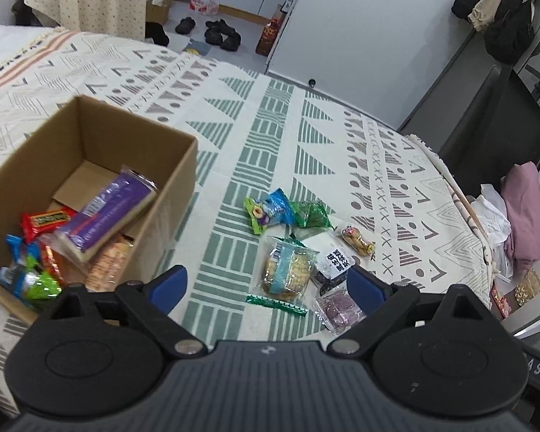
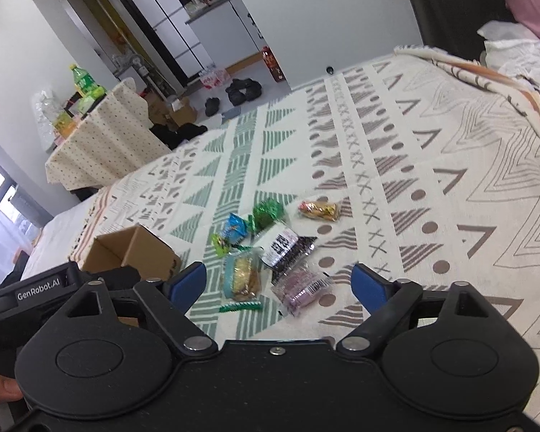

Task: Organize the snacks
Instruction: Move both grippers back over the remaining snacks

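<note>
A brown cardboard box (image 1: 183, 165) stands on the patterned bedspread at the left and holds a purple packet (image 1: 108, 208) and several other snacks. It also shows in the right wrist view (image 2: 140, 248). Several loose snacks lie on the spread: a cracker packet (image 1: 286, 270) (image 2: 241, 277), a black-and-white packet (image 1: 331, 262) (image 2: 286, 248), a purple packet (image 1: 338, 309) (image 2: 302, 288), a blue packet (image 1: 277, 208) (image 2: 235, 230), a green packet (image 1: 311, 216) (image 2: 268, 212) and a yellow-brown packet (image 1: 356, 239) (image 2: 318, 210). My left gripper (image 1: 266, 286) is open and empty above them. My right gripper (image 2: 280, 284) is open and empty too.
The bedspread (image 1: 270, 126) covers a bed. A dark headboard (image 1: 496, 126) and a pink pillow (image 1: 522, 212) are at the right. A cloth-covered table (image 2: 100, 140) with bottles stands beyond the bed. Shoes (image 1: 221, 34) lie on the floor.
</note>
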Demonstrator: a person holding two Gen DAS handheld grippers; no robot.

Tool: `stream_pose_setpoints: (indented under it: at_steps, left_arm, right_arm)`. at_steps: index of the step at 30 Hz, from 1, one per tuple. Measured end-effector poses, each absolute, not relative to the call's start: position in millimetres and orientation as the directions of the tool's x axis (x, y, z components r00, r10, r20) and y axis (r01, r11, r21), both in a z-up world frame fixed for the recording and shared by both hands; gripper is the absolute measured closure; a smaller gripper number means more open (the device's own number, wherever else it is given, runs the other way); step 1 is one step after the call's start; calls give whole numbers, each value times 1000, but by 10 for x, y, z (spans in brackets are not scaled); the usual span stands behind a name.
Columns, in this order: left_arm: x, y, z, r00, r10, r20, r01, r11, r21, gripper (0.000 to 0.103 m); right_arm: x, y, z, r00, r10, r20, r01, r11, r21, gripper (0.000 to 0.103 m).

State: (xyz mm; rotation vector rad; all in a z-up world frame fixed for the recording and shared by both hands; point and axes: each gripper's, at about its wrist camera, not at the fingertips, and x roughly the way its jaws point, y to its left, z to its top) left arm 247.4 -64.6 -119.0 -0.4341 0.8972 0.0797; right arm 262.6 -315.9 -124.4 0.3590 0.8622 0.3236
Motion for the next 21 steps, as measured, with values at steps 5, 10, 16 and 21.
stream_pose_setpoints:
  at_steps: [5, 10, 16, 21]
  left_arm:
    - [2591, -662, -1354, 611, -131, -781, -243, 908, -343, 9]
    - [2720, -677, -1545, 586, -153, -796, -239, 906, -350, 13]
    - [2896, -707, -1752, 562, -177, -808, -236, 902, -361, 23]
    - [3046, -749, -1885, 546, -198, -814, -226, 901, -371, 30]
  right_arm:
    - [2698, -3119, -1370, 581, 405, -706, -121, 901, 417, 27]
    - [2799, -3068, -1523, 551, 386, -740, -108, 912, 396, 28]
    - [2934, -2972, -1702, 513, 360, -779, -101, 927, 362, 29]
    - [3038, -2927, -1818, 491, 350, -798, -93, 932, 351, 29]
